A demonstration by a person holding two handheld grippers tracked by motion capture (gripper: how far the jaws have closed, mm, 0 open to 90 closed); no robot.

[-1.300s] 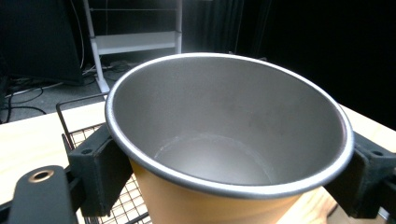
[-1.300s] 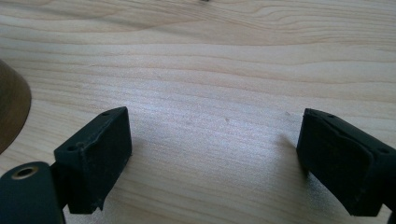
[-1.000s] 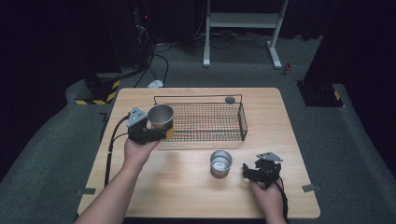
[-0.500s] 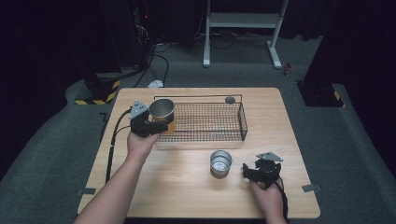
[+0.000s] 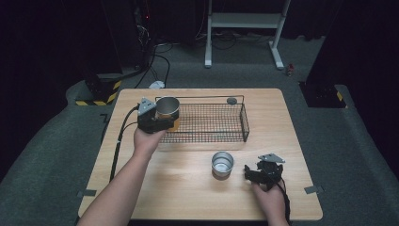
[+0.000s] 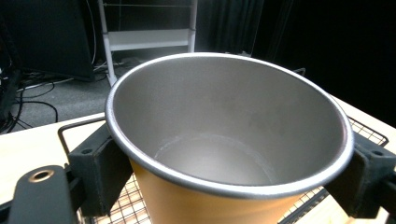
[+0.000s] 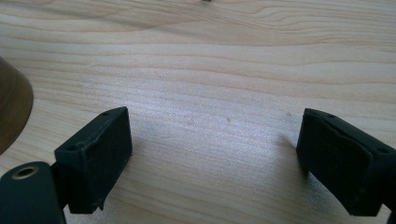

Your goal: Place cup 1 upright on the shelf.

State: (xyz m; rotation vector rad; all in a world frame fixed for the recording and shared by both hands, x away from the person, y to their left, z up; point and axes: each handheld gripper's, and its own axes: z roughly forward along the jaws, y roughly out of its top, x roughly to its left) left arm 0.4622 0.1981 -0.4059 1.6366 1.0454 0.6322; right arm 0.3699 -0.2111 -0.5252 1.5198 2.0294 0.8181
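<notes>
A metal cup (image 5: 167, 108) with a tan outer wall is held upright in my left gripper (image 5: 159, 123), shut on its sides, above the left end of the black wire basket (image 5: 211, 123). In the left gripper view the cup (image 6: 224, 140) has nothing inside, and the left gripper (image 6: 233, 191) has a black jaw against each side of it. A second metal cup (image 5: 222, 164) stands on the table in front of the basket. To its right my right gripper (image 5: 256, 173) rests open on the wood. The right gripper (image 7: 215, 163) has only bare tabletop between its jaws, with the cup's edge (image 7: 11, 109) at the left.
The wooden table (image 5: 188, 197) holds the basket across its far half. A small dark round object (image 5: 231, 100) lies by the basket's far rim. A cable (image 5: 120, 141) trails from the left gripper over the table's left edge. Dark floor surrounds the table.
My left hand has carried the cup a little farther from the person and to the right, over the basket's left end. The right gripper and the second cup have stayed put.
</notes>
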